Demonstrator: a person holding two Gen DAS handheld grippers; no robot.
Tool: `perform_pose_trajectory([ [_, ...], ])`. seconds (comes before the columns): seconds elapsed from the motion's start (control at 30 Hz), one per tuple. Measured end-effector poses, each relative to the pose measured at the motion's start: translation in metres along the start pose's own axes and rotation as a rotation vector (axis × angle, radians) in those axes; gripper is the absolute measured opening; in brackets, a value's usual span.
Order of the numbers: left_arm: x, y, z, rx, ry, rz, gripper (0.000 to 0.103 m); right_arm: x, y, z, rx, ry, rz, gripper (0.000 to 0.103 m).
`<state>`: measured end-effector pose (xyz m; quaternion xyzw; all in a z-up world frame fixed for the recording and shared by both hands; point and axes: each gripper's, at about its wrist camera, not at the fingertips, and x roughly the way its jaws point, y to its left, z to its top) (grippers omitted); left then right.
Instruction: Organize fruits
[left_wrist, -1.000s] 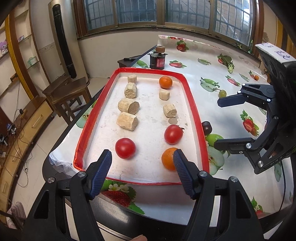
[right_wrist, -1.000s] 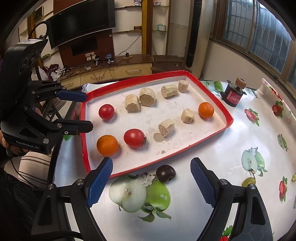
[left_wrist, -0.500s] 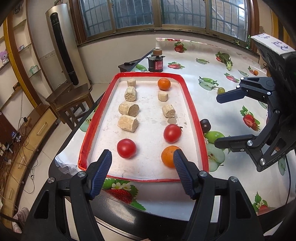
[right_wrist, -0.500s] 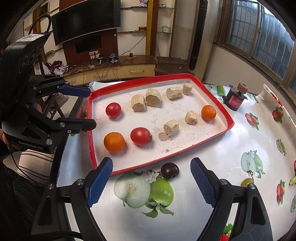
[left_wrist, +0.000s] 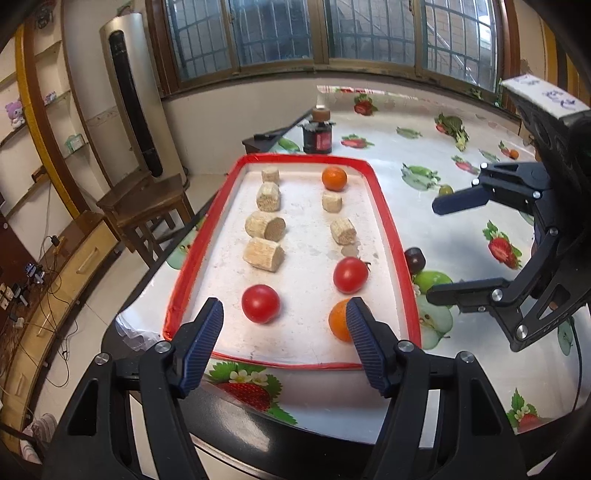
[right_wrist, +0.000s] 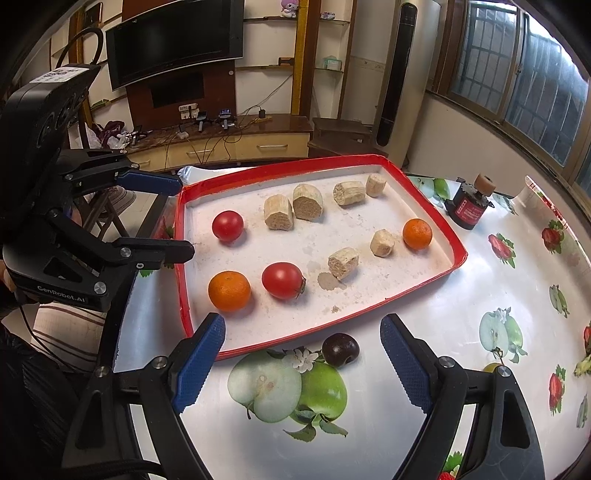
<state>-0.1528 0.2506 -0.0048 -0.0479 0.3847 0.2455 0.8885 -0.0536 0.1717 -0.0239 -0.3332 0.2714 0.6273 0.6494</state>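
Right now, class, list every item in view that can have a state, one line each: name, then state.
Left gripper: open, empty, over the tray's near end.
Right gripper: open, empty, above the plum.
Red-rimmed white tray: flat on the table, holding fruit and beige chunks.
Dark round plum: outside the tray, on the tablecloth.
Two red tomatoes: whole, inside the tray.
Two oranges: whole, inside the tray.

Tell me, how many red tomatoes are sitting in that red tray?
2. One tomato lies at the tray's near end in the row of four beige chunks; the other tomato sits in the opposite row, right beside an orange. None looks hidden.
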Motion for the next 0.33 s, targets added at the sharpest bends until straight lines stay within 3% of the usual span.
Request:
perform_pose_trajectory([
  [0.33,-0.0023,0.0041,0.0019,-0.008,0.005,0.017,0.068,-0.0010,0.0062,0.0011,-0.007,-0.004,0.010,0.087],
])
